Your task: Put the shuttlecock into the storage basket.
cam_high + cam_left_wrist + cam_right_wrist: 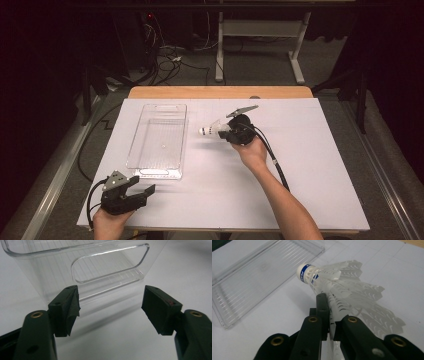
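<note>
Closest to the lens in the right gripper view, the right gripper has its black jaws clamped on the feather skirt of a shuttlecock, so part of the feathers is buried between the pads and can't be made out. Blue lettering on the band under the cork is too small and partly turned away to read. In the high view the shuttlecock is just a small pale blur sticking out of the right gripper.

Looks-wise it's a white feather shuttlecock with a rounded white cork tip, a blue band around the base and translucent overlapping feathers fanning out wide. It's held above the white sheet on the table, cork pointing toward the clear plastic tray, just beside the tray's right edge and not inside it.

The right hand reaches forward from a bare forearm, wrist angled left, cable trailing back along the arm. The left hand sits at the near table edge and is cut off by the frame; the left gripper has its jaws spread open with nothing between them, pointing at the tray's near end wall with its cut-out handle.
</note>
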{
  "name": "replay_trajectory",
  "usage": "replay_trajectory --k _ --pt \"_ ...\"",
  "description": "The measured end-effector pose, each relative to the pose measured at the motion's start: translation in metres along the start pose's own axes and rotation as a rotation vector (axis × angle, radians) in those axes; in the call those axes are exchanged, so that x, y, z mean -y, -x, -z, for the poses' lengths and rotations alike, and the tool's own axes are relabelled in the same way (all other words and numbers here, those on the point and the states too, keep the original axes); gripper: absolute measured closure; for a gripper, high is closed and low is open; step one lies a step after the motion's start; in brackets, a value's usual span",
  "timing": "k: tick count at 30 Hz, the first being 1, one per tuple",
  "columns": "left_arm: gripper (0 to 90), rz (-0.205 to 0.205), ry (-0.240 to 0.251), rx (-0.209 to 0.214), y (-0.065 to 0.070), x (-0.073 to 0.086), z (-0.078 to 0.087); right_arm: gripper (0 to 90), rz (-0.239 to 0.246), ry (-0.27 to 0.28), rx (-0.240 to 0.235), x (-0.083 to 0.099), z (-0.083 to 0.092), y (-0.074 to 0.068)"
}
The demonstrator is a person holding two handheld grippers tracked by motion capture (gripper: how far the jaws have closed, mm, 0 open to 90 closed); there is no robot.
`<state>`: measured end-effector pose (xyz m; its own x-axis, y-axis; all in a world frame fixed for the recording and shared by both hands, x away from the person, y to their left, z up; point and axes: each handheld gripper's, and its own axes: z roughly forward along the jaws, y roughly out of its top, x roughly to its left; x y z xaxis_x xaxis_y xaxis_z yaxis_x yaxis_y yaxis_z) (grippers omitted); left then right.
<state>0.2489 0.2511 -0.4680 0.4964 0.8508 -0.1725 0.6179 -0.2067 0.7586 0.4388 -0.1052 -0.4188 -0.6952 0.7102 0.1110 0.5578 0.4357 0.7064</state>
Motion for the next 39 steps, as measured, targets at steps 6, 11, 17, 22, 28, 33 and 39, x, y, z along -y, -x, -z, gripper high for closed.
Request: replay_trajectory --k 6,11,17,22,28,33,39 --pt "31.3 0.005 0.004 -0.007 -0.003 0.0 0.001 89.3 0.004 0.003 -0.008 -0.003 0.002 -0.003" --pt "31.3 0.004 0.004 -0.01 -0.003 0.0 0.001 89.3 0.017 0.007 -0.019 -0.007 0.003 -0.007" --pt "31.3 0.007 0.005 -0.006 -0.003 0.0 0.001 89.3 0.023 0.012 -0.03 -0.012 0.004 -0.012" --pt "31.3 0.004 0.004 -0.006 -0.003 0.0 0.001 89.4 0.023 0.012 -0.034 -0.015 0.005 -0.013" --pt "31.3 0.005 0.003 -0.005 -0.003 0.0 0.001 89.4 0.027 0.016 -0.039 -0.019 0.007 -0.014" --pt "31.3 0.005 0.002 -0.005 -0.003 0.0 0.0 89.4 0.03 0.02 -0.049 -0.023 0.007 -0.018" --pt "31.3 0.004 0.002 -0.004 -0.003 0.0 0.0 89.4 0.03 0.025 -0.063 -0.027 0.005 -0.021"
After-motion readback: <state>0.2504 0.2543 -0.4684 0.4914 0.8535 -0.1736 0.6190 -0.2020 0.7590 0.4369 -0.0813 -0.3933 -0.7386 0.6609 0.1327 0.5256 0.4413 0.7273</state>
